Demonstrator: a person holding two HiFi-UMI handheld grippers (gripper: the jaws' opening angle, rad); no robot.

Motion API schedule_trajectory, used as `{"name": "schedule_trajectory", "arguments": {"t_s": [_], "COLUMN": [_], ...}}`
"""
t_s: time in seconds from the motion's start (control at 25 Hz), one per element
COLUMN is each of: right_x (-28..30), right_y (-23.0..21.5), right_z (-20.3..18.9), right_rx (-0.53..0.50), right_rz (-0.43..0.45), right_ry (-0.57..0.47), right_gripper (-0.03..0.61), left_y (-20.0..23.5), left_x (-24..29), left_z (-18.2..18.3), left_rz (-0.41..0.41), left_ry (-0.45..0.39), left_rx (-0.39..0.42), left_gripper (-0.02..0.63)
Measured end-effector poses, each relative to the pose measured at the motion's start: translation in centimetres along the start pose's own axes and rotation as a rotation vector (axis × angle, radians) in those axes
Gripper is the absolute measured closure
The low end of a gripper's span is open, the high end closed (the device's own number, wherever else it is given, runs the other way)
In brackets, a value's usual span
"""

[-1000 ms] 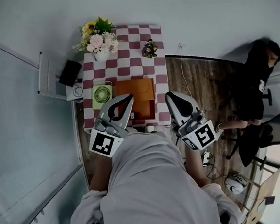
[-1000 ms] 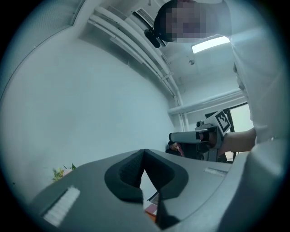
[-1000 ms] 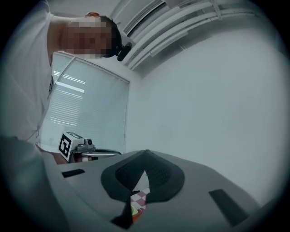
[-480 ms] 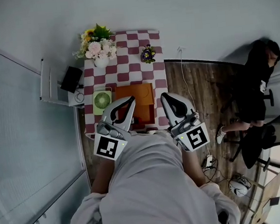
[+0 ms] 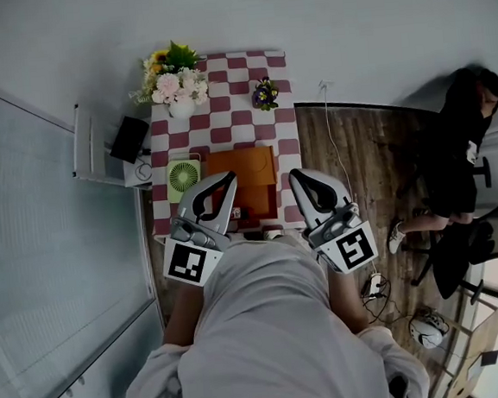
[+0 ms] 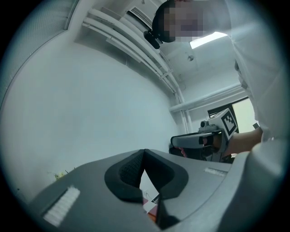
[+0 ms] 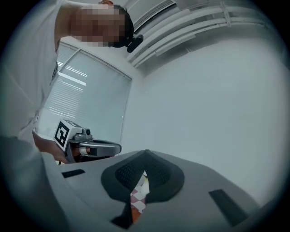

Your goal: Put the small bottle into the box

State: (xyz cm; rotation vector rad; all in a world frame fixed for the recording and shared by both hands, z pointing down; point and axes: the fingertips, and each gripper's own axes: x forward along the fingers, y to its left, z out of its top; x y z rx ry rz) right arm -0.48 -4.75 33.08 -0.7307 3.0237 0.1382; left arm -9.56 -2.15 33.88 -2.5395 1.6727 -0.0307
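Note:
An orange box (image 5: 241,179) lies open on the checkered table (image 5: 246,120), near its front edge. A small pale thing (image 5: 238,212) sits by the box's near left corner; it is too small to tell whether it is the bottle. My left gripper (image 5: 229,179) hangs over the box's left side and my right gripper (image 5: 296,177) over its right side, both held level close to my chest. In the left gripper view the left gripper (image 6: 144,152) has its tips together with nothing between them. The right gripper (image 7: 146,153) looks the same in its own view.
A green fan (image 5: 183,175) stands left of the box. A vase of flowers (image 5: 173,79) and a small purple plant (image 5: 265,93) sit at the table's far end. A white side shelf (image 5: 106,150) flanks the table's left. A person (image 5: 465,144) and an office chair (image 5: 487,242) are at the right.
The head view has shifted a little, so the table sits slightly higher in the picture. Both grippers stay shut and in about the same place over the box.

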Motion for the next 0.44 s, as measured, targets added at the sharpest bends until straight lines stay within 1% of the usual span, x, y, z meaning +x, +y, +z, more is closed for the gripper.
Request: {"name": "schedule_trajectory", "arguments": {"t_s": [0.2, 0.44], "right_x": [0.0, -0.3], "right_y": [-0.2, -0.2], "right_z": [-0.2, -0.7], "right_rx": [0.022, 0.001], "right_rz": [-0.002, 0.004], "right_ry": [0.003, 0.016], "right_gripper": [0.578, 0.578], "left_y": [-0.4, -0.8], "left_x": [-0.2, -0.5], "left_z": [-0.5, -1.2], "left_rz": [-0.01, -0.014], "left_ry": [0.021, 0.032], "left_rx": [0.009, 0.012], "left_gripper": [0.614, 0.614]}}
